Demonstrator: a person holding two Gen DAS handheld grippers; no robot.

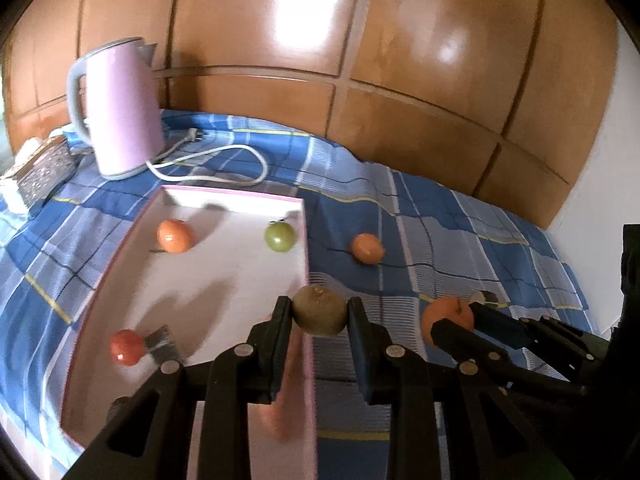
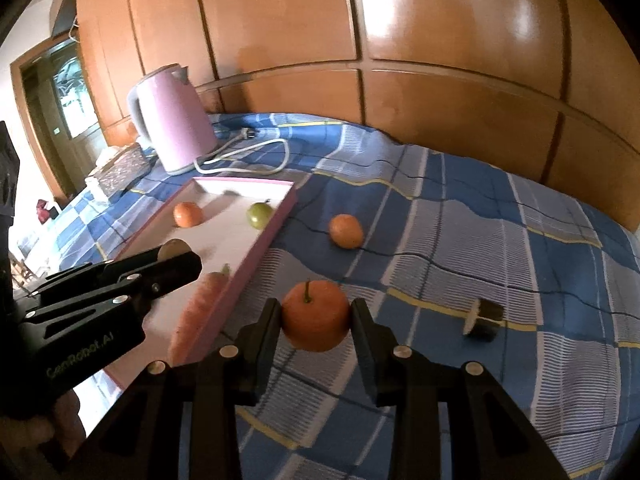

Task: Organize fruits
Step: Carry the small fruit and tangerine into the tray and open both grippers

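Note:
My left gripper (image 1: 319, 312) is shut on a brown kiwi (image 1: 319, 315), held above the right rim of the pink tray (image 1: 306, 240). My right gripper (image 2: 316, 316) is shut on an orange fruit with a stem (image 2: 316, 320), lifted over the blue checked cloth just right of the tray (image 2: 276, 224). The tray holds an orange fruit (image 1: 174, 236), a green tomato (image 1: 280, 237), a red tomato (image 1: 127, 347) and a carrot (image 2: 200, 308). Another orange fruit (image 1: 367, 248) lies on the cloth right of the tray. The right gripper (image 1: 452, 316) shows beside the left in the left wrist view.
A pink kettle (image 1: 120, 108) with a white cord (image 1: 224, 168) stands behind the tray. A patterned tissue box (image 1: 42, 168) sits at the far left. A small dark cylinder with a white end (image 2: 484, 316) lies on the cloth at right. Wooden panels rise behind the cloth.

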